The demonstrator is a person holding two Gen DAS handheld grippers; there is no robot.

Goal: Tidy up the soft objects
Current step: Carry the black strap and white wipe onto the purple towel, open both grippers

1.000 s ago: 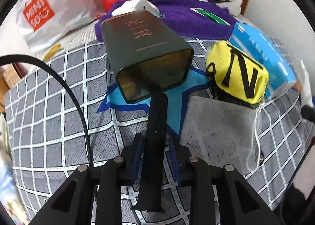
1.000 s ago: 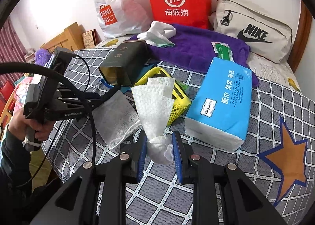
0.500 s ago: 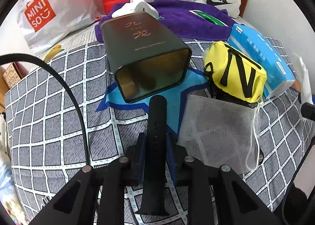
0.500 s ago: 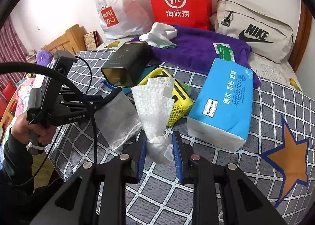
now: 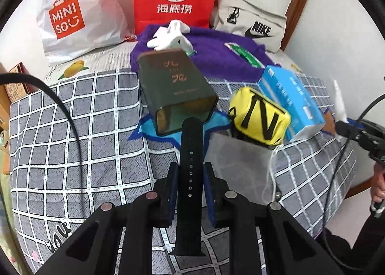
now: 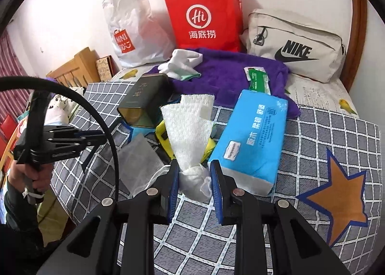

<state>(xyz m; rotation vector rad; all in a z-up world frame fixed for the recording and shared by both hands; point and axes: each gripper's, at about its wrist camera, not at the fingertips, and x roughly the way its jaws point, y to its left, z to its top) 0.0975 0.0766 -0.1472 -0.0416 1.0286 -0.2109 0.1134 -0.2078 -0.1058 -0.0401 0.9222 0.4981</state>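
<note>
My left gripper (image 5: pixel 189 174) is shut on a black watch strap (image 5: pixel 190 154) and holds it above the checked bedspread, its tip pointing at the open mouth of a dark green tin (image 5: pixel 175 92) lying on its side. My right gripper (image 6: pixel 194 177) is shut on a white paper tissue (image 6: pixel 190 130) that stands up between the jaws, near the blue tissue pack (image 6: pixel 252 133). The left gripper also shows in the right wrist view (image 6: pixel 96 136), left of the tin (image 6: pixel 142 102).
A yellow pouch (image 5: pixel 258 116) and a grey mesh bag (image 5: pixel 240 159) lie right of the tin. A purple towel (image 6: pixel 228 73) with white gloves (image 6: pixel 182 63), a red paper bag (image 6: pixel 204 15), a Miniso bag (image 5: pixel 72 15) and a Nike bag (image 6: pixel 296 46) sit at the back.
My left gripper has drawn back and lifted with the strap, so the tin looks farther away. My right gripper holds the tissue almost still.
</note>
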